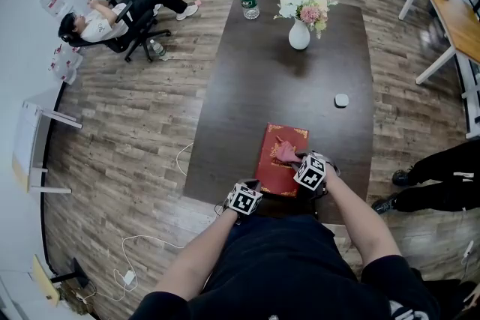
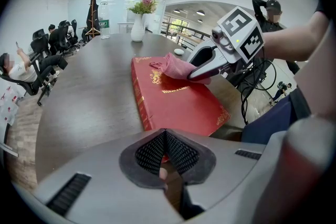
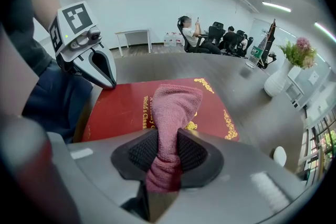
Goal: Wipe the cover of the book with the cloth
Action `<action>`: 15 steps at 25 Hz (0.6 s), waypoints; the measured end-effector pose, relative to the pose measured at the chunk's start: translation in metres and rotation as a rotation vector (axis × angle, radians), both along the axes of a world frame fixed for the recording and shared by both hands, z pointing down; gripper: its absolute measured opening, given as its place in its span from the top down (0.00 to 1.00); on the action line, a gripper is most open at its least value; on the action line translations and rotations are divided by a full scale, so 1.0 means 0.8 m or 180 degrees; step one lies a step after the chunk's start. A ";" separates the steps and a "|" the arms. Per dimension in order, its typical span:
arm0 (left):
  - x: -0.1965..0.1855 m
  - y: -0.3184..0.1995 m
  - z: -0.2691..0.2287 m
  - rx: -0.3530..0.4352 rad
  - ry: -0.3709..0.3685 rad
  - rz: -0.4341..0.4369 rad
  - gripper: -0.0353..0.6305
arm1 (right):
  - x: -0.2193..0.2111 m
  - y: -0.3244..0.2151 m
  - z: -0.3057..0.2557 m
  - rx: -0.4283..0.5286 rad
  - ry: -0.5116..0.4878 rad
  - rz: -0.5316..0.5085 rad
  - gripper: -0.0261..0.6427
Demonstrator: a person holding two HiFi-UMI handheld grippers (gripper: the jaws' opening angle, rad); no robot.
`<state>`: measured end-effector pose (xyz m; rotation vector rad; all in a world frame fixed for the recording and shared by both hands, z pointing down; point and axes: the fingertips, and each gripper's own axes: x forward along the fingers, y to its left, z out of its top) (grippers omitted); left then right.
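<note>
I count one book, one cloth and two grippers in play. The red hardcover book with gold lettering (image 2: 178,105) lies flat near my edge of the long dark brown wooden table (image 1: 285,86). The right gripper (image 3: 167,149) has its jaws clamped on a bunched rose-pink terry cloth (image 3: 170,110). The free end of the cloth is draped forward onto the book's cover, about mid-cover. The left gripper (image 2: 165,149) has its jaws pressed together with nothing held between them. In the right gripper view its tip is down at the near corner of the book.

Further up the table I see one white ceramic vase (image 1: 299,35) holding a bunch of white and pink flowers (image 1: 304,7). There is also one clear plastic bottle with a green label (image 1: 249,4), whose contents I cannot make out. One small white rounded object (image 1: 341,100) lies alone, well apart from the book.
</note>
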<state>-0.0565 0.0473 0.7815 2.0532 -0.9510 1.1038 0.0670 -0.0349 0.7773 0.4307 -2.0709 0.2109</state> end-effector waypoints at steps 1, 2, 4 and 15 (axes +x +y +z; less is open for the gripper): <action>0.000 0.000 0.000 0.0003 -0.0002 -0.0002 0.95 | 0.002 0.000 0.000 -0.0001 -0.0002 0.0008 0.80; 0.000 0.000 0.000 0.0001 -0.0002 -0.0006 0.95 | 0.003 0.001 0.000 -0.0002 -0.0003 0.0016 0.80; 0.000 0.001 0.000 -0.0017 0.0000 -0.0019 0.95 | 0.006 0.002 -0.001 -0.0001 -0.0012 0.0031 0.80; -0.001 0.002 0.001 -0.0022 -0.0026 -0.0020 0.95 | 0.022 0.005 -0.001 -0.0023 -0.0041 0.0111 0.80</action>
